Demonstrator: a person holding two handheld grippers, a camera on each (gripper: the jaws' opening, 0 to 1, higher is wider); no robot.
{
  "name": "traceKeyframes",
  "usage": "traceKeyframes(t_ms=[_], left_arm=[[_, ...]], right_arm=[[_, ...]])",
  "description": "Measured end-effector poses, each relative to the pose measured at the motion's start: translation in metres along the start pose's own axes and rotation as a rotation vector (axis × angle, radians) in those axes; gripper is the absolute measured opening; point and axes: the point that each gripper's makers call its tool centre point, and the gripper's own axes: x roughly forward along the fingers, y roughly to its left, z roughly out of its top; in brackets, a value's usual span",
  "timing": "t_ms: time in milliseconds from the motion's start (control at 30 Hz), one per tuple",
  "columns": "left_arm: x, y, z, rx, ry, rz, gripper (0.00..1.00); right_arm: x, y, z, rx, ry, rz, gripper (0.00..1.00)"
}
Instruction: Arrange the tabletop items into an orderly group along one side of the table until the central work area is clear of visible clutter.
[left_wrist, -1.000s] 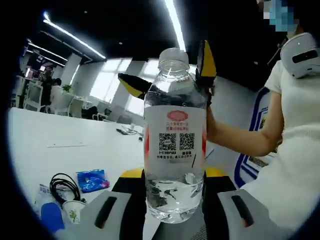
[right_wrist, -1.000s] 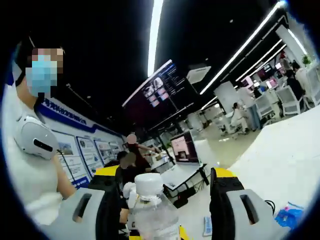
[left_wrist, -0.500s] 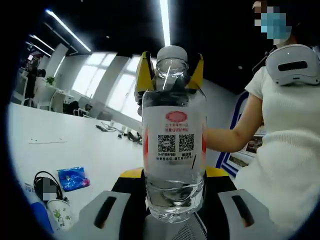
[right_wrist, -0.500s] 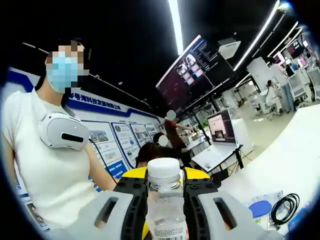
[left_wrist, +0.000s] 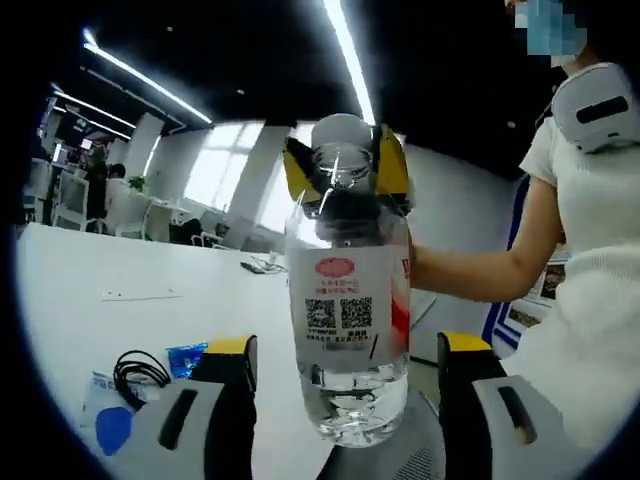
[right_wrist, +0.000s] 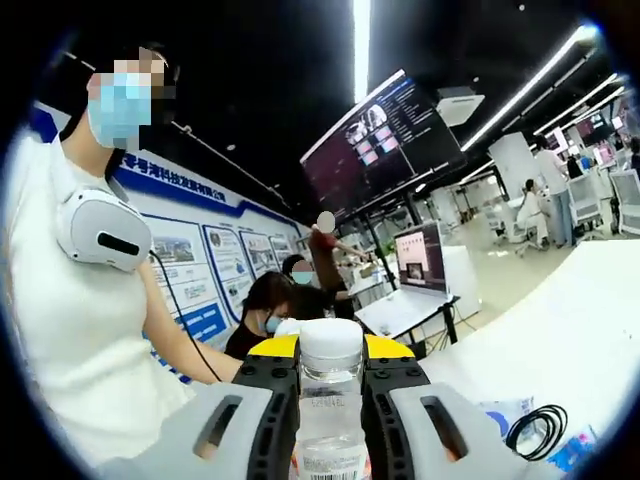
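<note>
**Holding the bottle by its neck, with most of the tidying left to do**

Clamping just under the white cap, the right gripper (right_wrist: 330, 400) has both jaws pressed against the neck of the water bottle (left_wrist: 348, 320); in the left gripper view its yellow-tipped jaws show on either side of the bottle's neck. The left gripper (left_wrist: 345, 400) stands with its jaws spread wide, one on each side of the bottle's lower body and clear of it, so the right one appears to carry the bottle alone. The bottle is upright and seems lifted off the white table (left_wrist: 130, 300), though its base and what lies under it are hard to make out.

Judging by what lies on the table, the task is at an early stage. A coiled black cable (left_wrist: 138, 370), a blue packet (left_wrist: 185, 358) and a blue round item (left_wrist: 113, 432) sit loosely near one another, not yet lined up. The bottle is not yet set down.
</note>
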Motion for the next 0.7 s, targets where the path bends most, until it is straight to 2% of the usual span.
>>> traceKeyframes(t_ms=[67,133,233,333,700], left_arm=[[-0.006,0.009,-0.001,0.011,-0.003,0.059,0.9],[-0.016,0.023,-0.002,0.038,-0.013,0.152,0.96],[-0.033,0.037,-0.005,0.054,-0.004,0.244,0.96],[-0.049,0.05,-0.017,0.07,0.06,0.327,0.96],[-0.068,0.06,-0.02,0.04,0.052,0.409,0.96]], right_arm=[[-0.002,-0.006,0.007,0.002,-0.034,-0.013,0.18],[-0.005,-0.013,0.013,-0.001,-0.061,-0.029,0.18],[-0.007,-0.021,0.019,-0.007,-0.078,-0.043,0.18],[-0.008,-0.029,0.02,-0.014,-0.082,-0.055,0.18],[-0.005,-0.06,0.019,-0.022,-0.076,-0.088,0.18]])
